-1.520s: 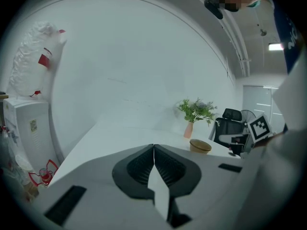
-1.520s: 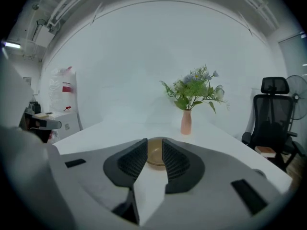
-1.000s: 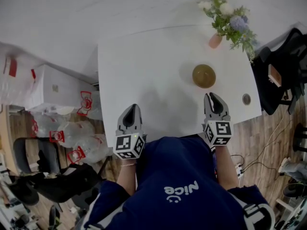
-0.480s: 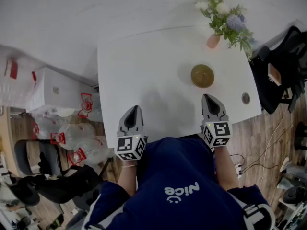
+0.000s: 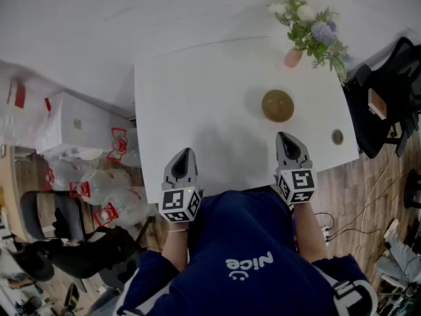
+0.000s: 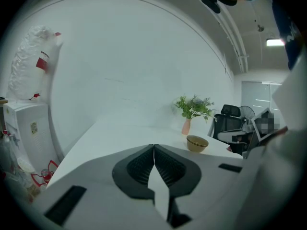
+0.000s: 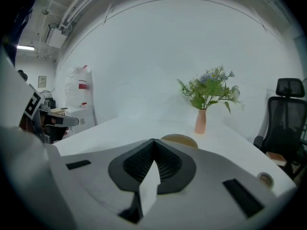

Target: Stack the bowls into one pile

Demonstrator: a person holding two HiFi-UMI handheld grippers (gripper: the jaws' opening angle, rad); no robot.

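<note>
1. White table [image 5: 197, 91]: it fills the middle of your head view, and its near edge lies just in front of your dark blue top [image 5: 243, 255]
2. Ochre bowl [image 5: 277, 105]: it sits upright on the right half of the table. From the left gripper view it [image 6: 197, 143] shows a line below the rim, but whether that marks a second bowl nested inside cannot be told
3. Your left gripper [image 5: 185, 153]: it hangs over the near left part of the table, well apart from the bowl. In its own view the two ribbed jaws [image 6: 153, 147] are pressed together with nothing between them
4. Your right gripper [image 5: 284, 135]: it is held over the near right part of the table, its tip pointing toward the bowl and near it, not touching. Its jaws [image 7: 153, 142] likewise meet along one seam and pinch nothing; the bowl [image 7: 180, 139] peeks out just behind them
5. Pink vase [image 5: 293, 56] with flowers [image 5: 312, 25]: it stands upright at the far right corner, beyond the bowl
6. Small round object [image 5: 337, 136]: it lies near the table's right edge, to the right of your right gripper
7. Black office chair [image 5: 388, 97]: it stands beside the table's right edge
</note>
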